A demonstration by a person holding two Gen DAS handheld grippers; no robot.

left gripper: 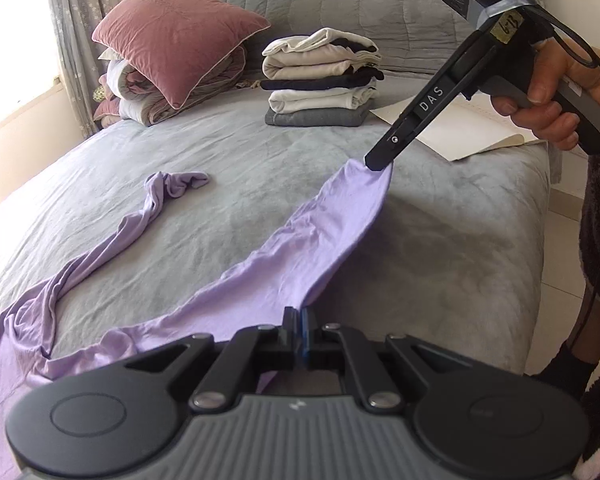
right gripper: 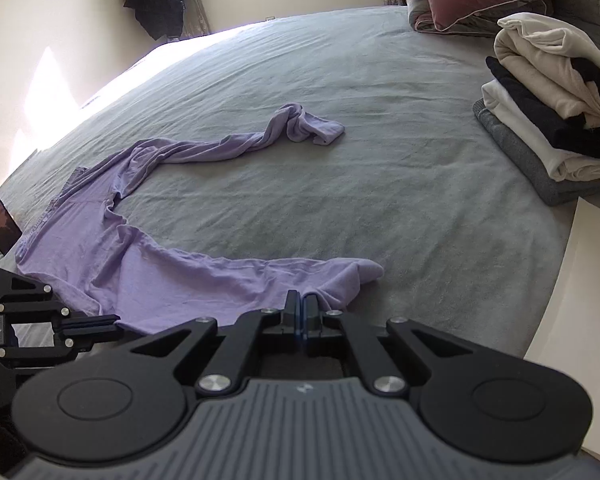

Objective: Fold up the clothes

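- Plainly, lilac leggings (right gripper: 148,276) lie spread on the grey bed (right gripper: 340,80), waist at 9 o'clock in the right wrist view, both legs running out toward 3 o'clock
- Left gripper (left gripper: 300,320), at 6 o'clock in its own view, has its jaws clenched on the edge of the near leg, cloth pinched between the blue pads
- Right gripper (right gripper: 301,312) is likewise clenched on the near leg by its cuff end; the left wrist view shows its tip biting the cuff and lifting it off the bed at 2 o'clock
- A hand (left gripper: 556,96) grips that gripper's handle at 3 o'clock
- Far leg lies twisted and crumpled toward 10 o'clock in the left wrist view, cuff bunched, free of both grippers
- Folded clothes (left gripper: 320,80) stand stacked at 12 o'clock, a maroon pillow (left gripper: 176,36) at 11, well apart from the leggings
- White paper (left gripper: 464,132) lies near the stack at 2 o'clock
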